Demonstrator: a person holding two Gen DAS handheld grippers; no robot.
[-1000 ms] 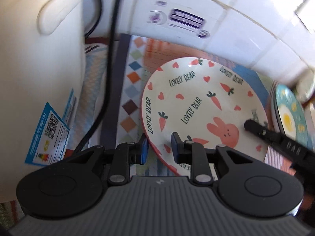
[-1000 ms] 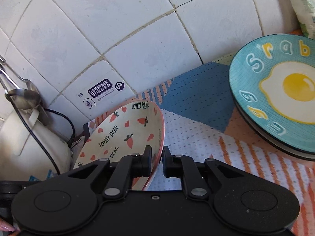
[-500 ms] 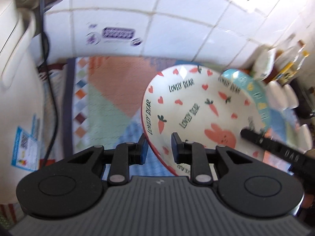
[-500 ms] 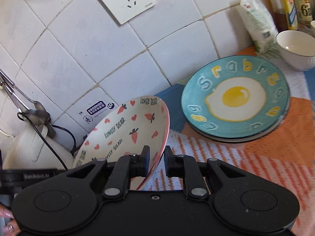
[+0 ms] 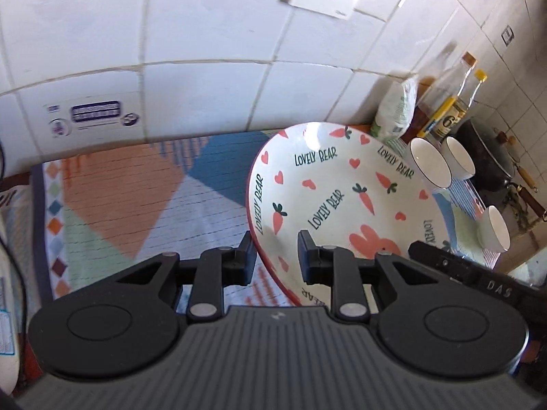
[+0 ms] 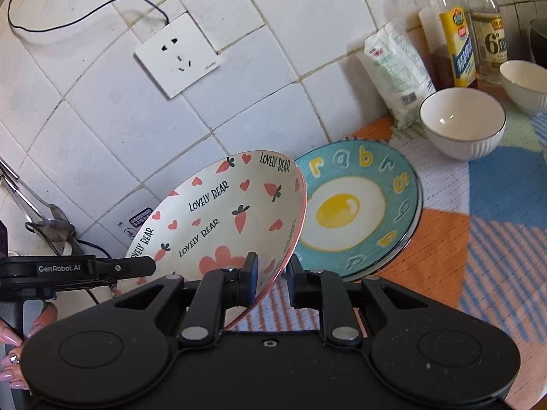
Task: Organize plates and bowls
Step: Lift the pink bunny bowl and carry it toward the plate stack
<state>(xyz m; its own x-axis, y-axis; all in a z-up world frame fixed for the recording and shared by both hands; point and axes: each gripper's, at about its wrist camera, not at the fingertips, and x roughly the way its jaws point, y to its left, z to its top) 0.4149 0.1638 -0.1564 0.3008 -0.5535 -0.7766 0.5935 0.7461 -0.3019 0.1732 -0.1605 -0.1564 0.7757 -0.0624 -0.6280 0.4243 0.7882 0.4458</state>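
A white plate printed with carrots, hearts and "LOVELY BEAR" hangs tilted above the patterned mat. My left gripper is shut on its left rim. My right gripper is shut on the opposite rim, one pad inside the plate and one outside. Each gripper shows at the edge of the other's view: the right one, the left one. Just beyond the held plate, a teal plate with a fried-egg picture lies on the mat, partly hidden by it.
White bowls stand right of the teal plate, with a third nearer. Bottles and a white bag line the tiled wall, which has a socket. A dark wok is far right. A hand holds the left gripper.
Both grippers have lifted the carrot plate and carried it right, off the mat's left part to just in front of the teal egg plate. The right jaws stand slightly wider.
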